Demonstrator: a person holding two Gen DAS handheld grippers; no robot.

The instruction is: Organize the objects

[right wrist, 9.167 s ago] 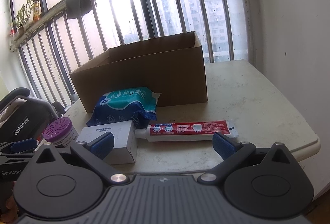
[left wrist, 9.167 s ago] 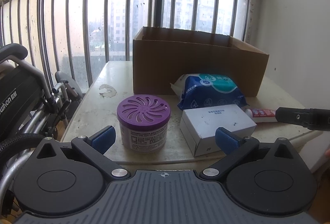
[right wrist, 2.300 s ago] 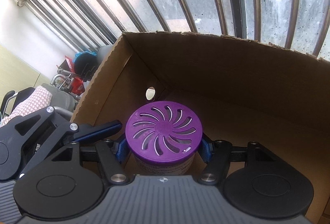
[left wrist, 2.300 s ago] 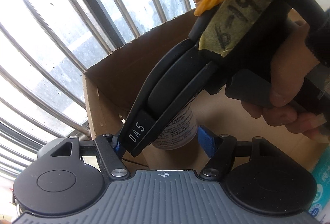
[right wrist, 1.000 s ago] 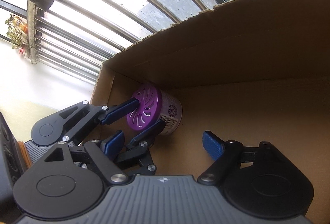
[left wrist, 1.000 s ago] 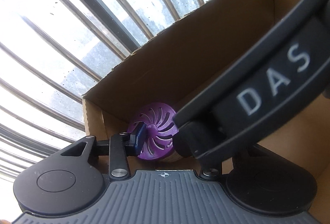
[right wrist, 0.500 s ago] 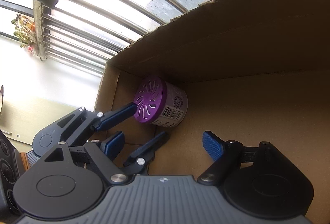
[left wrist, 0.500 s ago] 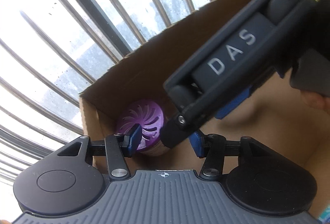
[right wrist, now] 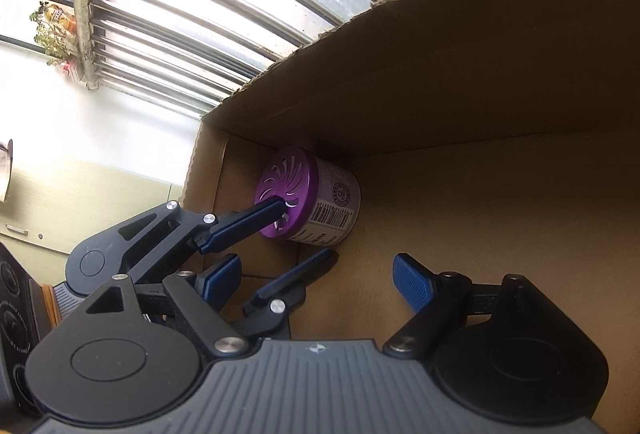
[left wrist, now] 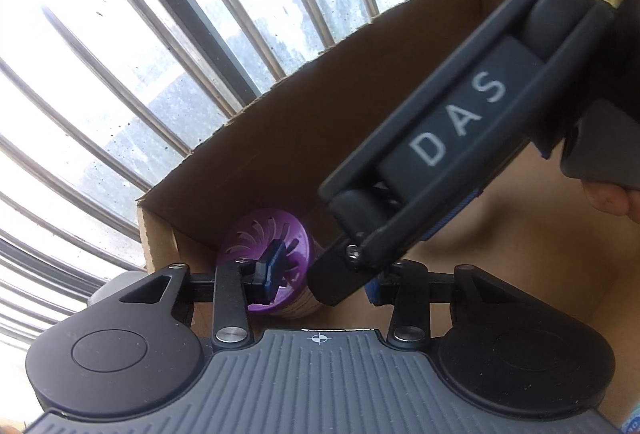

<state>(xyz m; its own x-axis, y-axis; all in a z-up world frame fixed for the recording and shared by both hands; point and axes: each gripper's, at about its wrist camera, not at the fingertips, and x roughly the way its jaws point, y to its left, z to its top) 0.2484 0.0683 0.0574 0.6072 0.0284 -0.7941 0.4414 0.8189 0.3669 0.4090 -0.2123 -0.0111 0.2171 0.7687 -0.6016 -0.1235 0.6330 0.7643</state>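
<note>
Purple-lidded can (right wrist: pixel 310 204) is sitting in the box (right wrist: pixel 480 82) corner just past your closing left tongs (right wrist: pixel 294 236), gripping nothing, while your right tongs (right wrist: pixel 316 284) are gaping wide.

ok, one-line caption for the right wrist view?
Purple-lidded canister in cardboard box corner; left tool reaching toward it, right tool open, empty.

A brown cardboard box (right wrist: pixel 500 82) is seen open, its bare floor lit in the right wrist view. A purple-lidded air freshener canister (right wrist: pixel 316 206) is set on that floor in the far left corner, close against the far wall and near the left wall (left wrist: pixel 158 246).
</note>
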